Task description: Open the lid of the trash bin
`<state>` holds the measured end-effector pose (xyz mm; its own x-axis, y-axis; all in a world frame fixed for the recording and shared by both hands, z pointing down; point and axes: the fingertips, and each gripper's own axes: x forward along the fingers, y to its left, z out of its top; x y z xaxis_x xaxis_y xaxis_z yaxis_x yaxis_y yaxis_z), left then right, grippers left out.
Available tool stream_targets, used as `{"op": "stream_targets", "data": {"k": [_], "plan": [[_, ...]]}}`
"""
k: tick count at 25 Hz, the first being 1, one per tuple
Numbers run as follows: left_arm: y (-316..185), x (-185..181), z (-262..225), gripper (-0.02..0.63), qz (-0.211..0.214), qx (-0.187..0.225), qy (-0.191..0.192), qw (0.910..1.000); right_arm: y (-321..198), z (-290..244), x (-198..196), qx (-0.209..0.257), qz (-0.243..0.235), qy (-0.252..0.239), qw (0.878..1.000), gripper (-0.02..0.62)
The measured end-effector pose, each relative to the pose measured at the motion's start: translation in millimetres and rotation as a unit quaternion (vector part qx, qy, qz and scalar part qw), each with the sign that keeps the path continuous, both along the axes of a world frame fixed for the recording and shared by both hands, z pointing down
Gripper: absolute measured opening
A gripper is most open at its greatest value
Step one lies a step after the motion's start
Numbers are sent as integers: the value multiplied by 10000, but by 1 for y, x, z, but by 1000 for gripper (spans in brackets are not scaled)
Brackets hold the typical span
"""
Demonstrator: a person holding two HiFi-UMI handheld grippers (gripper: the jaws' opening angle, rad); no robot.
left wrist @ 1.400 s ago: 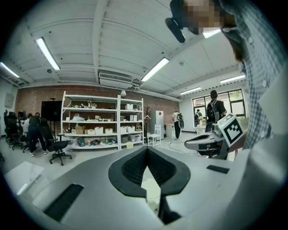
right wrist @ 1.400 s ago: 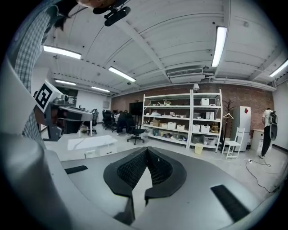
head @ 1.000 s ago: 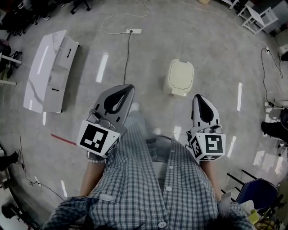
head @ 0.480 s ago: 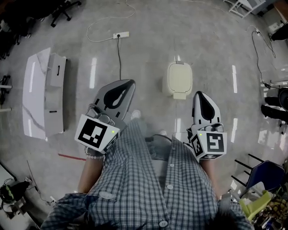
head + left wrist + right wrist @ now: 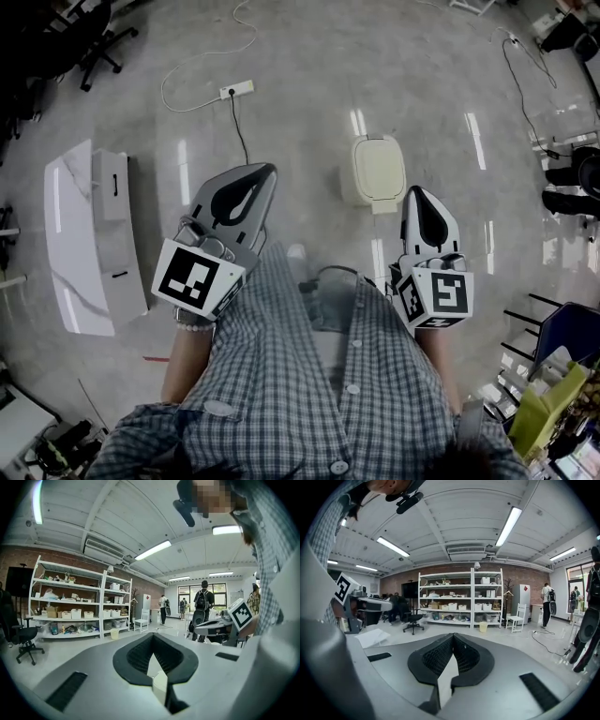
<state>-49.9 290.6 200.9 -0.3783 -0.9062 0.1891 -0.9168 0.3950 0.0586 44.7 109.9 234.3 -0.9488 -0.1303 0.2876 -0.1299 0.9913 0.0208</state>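
Note:
The trash bin point(image 5: 378, 173) is a small cream bin with its lid down. It stands on the grey floor ahead of me in the head view, just beyond and left of my right gripper point(image 5: 418, 195). That gripper is shut with nothing in it and hovers short of the bin without touching it. My left gripper point(image 5: 255, 176) is also shut and empty, level with the bin and well to its left. In the left gripper view point(image 5: 152, 637) and the right gripper view point(image 5: 453, 637) the jaws meet at their tips, and the bin does not show.
White panels point(image 5: 80, 234) lie on the floor at the left. A power strip point(image 5: 236, 90) with a cable lies ahead. A blue chair point(image 5: 572, 328) stands at the right. White shelves point(image 5: 459, 599), a white chair point(image 5: 516, 618), an office chair point(image 5: 26, 637) and standing people point(image 5: 203, 603) ring the room.
The head view has swung, so the bin now sits lower and closer to my right gripper. Both grippers stay shut and level, the right one a little nearer the bin.

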Motion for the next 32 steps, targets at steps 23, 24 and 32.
{"op": "stream_targets", "data": {"k": [23,24,32], "plan": [[-63,-92,30,5,430,-53,497,9978,-66,22,-83,-39,461,409,9981,17],[-71,-97,31,5,481,-95,504,9975,-72,24,-87,-59,502,429,9978,17],[-137,-138,32,5,917,-217,402,9947,-125,35,-112,-330,971,376,9940,17]]}}
